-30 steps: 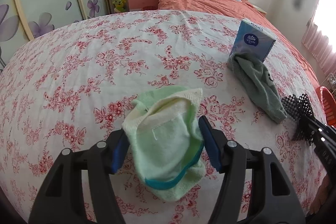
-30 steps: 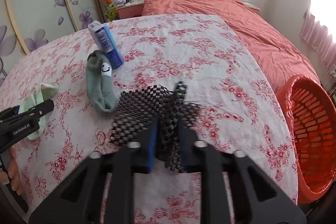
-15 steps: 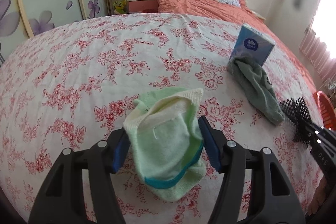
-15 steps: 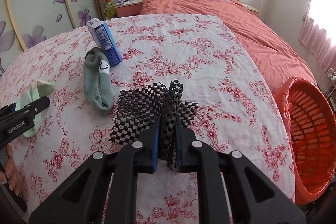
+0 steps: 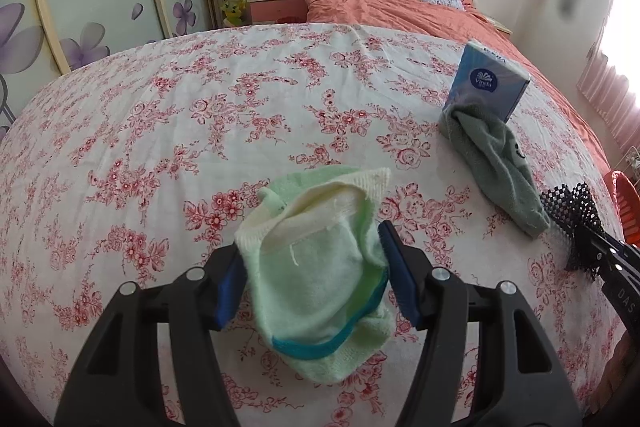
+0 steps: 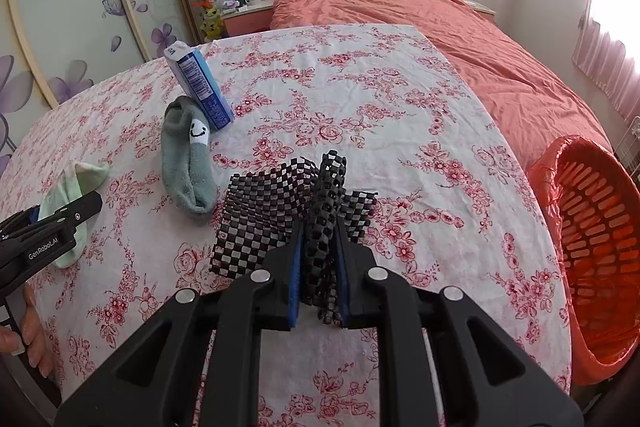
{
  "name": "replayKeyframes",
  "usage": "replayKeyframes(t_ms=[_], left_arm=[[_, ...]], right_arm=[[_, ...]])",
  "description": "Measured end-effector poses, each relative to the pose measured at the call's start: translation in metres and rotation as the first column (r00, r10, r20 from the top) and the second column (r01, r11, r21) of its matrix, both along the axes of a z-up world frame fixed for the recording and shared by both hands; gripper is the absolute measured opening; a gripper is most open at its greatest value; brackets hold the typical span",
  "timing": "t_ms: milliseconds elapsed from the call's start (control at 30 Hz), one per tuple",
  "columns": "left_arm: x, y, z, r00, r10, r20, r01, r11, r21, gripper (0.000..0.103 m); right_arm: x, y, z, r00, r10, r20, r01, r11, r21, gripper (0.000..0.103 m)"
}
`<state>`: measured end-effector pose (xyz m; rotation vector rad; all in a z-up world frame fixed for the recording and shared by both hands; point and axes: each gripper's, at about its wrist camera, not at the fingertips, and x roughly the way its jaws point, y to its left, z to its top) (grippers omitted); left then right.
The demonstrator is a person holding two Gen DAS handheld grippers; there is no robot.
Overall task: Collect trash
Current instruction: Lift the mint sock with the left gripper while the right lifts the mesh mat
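Note:
My left gripper (image 5: 310, 281) is shut on a light green sock (image 5: 320, 279) with a teal band, held just above the floral tablecloth (image 5: 200, 131). The sock also shows in the right wrist view (image 6: 74, 195). My right gripper (image 6: 319, 279) is shut on a black checkered mesh mat (image 6: 276, 215), bunched between the jaws and lifted off the cloth. The mat shows at the right edge of the left wrist view (image 5: 576, 215). A grey smiley sock (image 6: 188, 159) lies against a blue tissue pack (image 6: 200, 87). An orange basket (image 6: 592, 251) lined with a bag stands at the table's right.
A bed with an orange-red duvet (image 6: 460, 39) lies beyond the table. A pink nightstand (image 6: 248, 15) and wardrobe doors with flower prints (image 6: 80, 27) are at the back left. A hand (image 6: 24, 327) holds the left gripper at the table's left edge.
Both grippers have risen a little with their loads. The right gripper has closed tighter on the mesh mat and lifted it. The left still grips the green sock.

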<state>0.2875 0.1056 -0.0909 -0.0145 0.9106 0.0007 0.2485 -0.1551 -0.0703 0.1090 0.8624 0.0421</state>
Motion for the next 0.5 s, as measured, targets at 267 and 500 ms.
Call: replayKeyframes(t_ms=[267, 500], left_arm=[[-0.001, -0.001, 0.002, 1.000, -0.020, 0.001, 0.020, 0.999, 0.032, 0.017], [-0.016, -0.009, 0.013, 0.999, -0.048, 0.014, 0.048, 0.999, 0.024, 0.010]], right_arm=[[-0.005, -0.008, 0.003, 1.000, 0.012, 0.013, -0.012, 0.998, 0.065, 0.011], [-0.034, -0.022, 0.031, 0.994, 0.001, 0.105, -0.014, 0.992, 0.122, 0.010]])
